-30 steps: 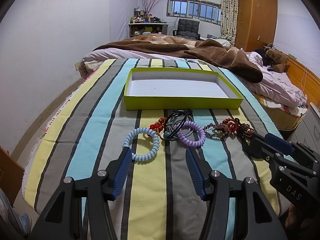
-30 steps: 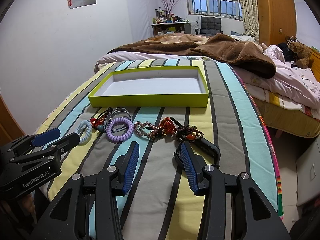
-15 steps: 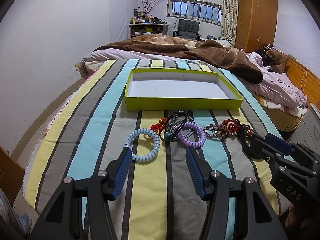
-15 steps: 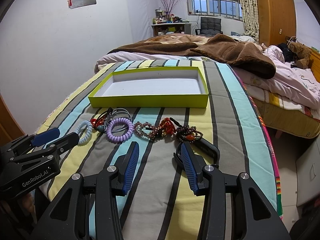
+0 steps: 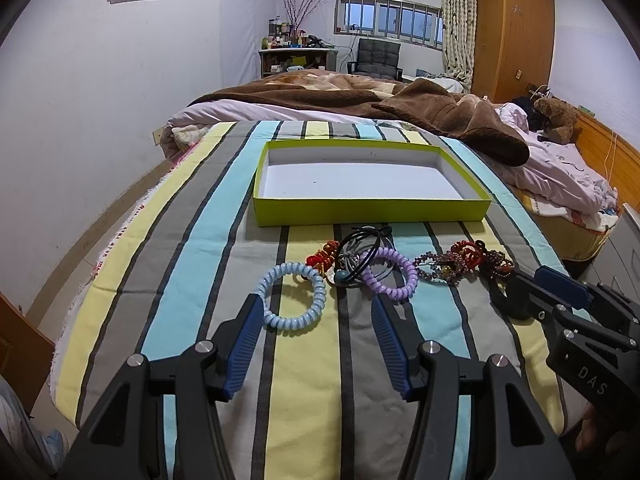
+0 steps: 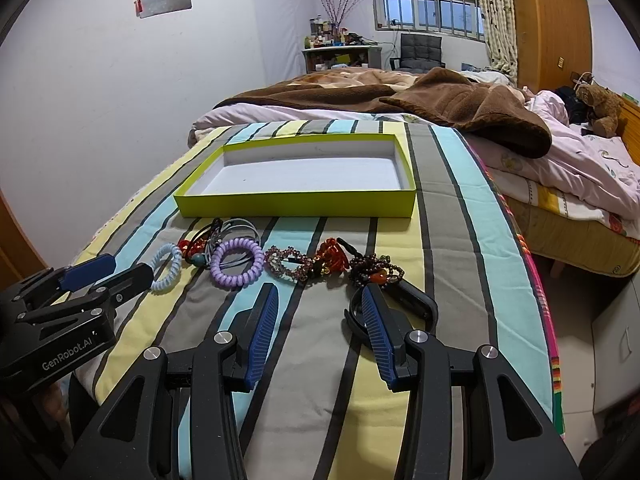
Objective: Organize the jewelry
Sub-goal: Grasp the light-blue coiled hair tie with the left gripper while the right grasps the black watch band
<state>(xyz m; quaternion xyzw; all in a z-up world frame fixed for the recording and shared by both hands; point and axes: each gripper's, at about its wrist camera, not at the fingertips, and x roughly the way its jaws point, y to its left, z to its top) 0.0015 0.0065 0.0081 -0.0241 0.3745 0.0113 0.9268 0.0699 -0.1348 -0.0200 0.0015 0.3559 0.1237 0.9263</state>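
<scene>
Jewelry is laid in a row on the striped bedspread (image 5: 304, 364), just before the green tray (image 5: 372, 210) (seen bare inside). Both the left gripper (image 5: 316, 304) and right gripper (image 6: 318, 292) are held wide, nothing gripped.

Bedspread (image 5: 200, 264): stripes of yellow, grey, turquoise, thin black lines. Box (image 5: 372, 210): lime-green walls, white inside. Spiral hair ties: pale blue (image 5: 291, 299), lilac (image 5: 390, 274). Beaded bracelets (image 6: 372, 272): dark red, orange. Blanket (image 5: 440, 116): brown. Hand-held gripper fingers (image 5: 245, 344): black, blue ribbed pads.
</scene>
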